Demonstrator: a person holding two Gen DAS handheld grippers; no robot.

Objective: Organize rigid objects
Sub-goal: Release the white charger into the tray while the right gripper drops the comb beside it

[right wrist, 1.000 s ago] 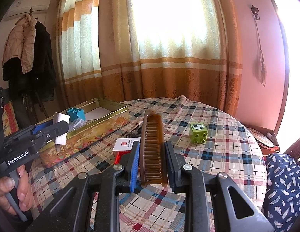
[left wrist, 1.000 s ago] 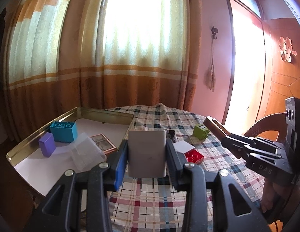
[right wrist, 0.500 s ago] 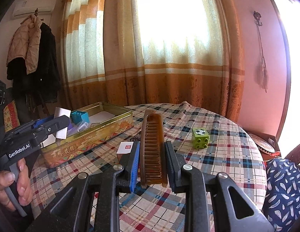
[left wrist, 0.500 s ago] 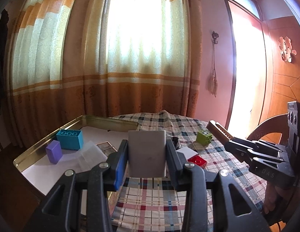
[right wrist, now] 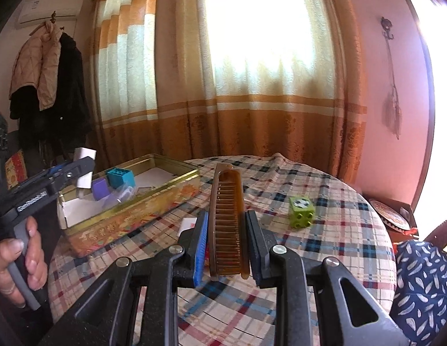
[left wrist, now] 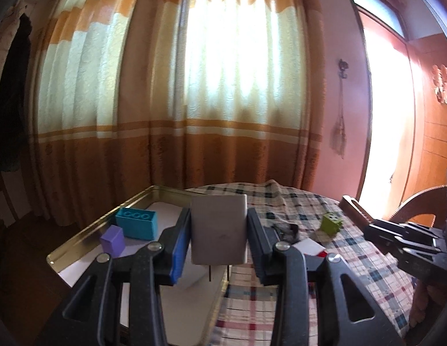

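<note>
My left gripper [left wrist: 219,230] is shut on a flat grey card box [left wrist: 219,229] and holds it above the near end of the gold tin tray [left wrist: 137,199]. The tray holds a blue brick [left wrist: 137,222] and a purple block [left wrist: 112,240]. My right gripper [right wrist: 226,227] is shut on a brown comb [right wrist: 226,222] and holds it above the checked tablecloth. A green dice block [right wrist: 301,212] and a small white box [right wrist: 190,225] lie on the table. The left gripper also shows in the right wrist view [right wrist: 79,170], over the tray [right wrist: 131,219].
The round table [right wrist: 353,248] has a checked cloth. A black clip [left wrist: 285,228], a white box [left wrist: 309,246] and the green block [left wrist: 332,223] lie right of the tray. Curtains hang behind. Coats hang at left. A chair with patterned fabric [right wrist: 425,282] stands at right.
My left gripper has risen and moved left over the tray with the grey box. My right gripper has lifted slightly and drawn back with the comb.
</note>
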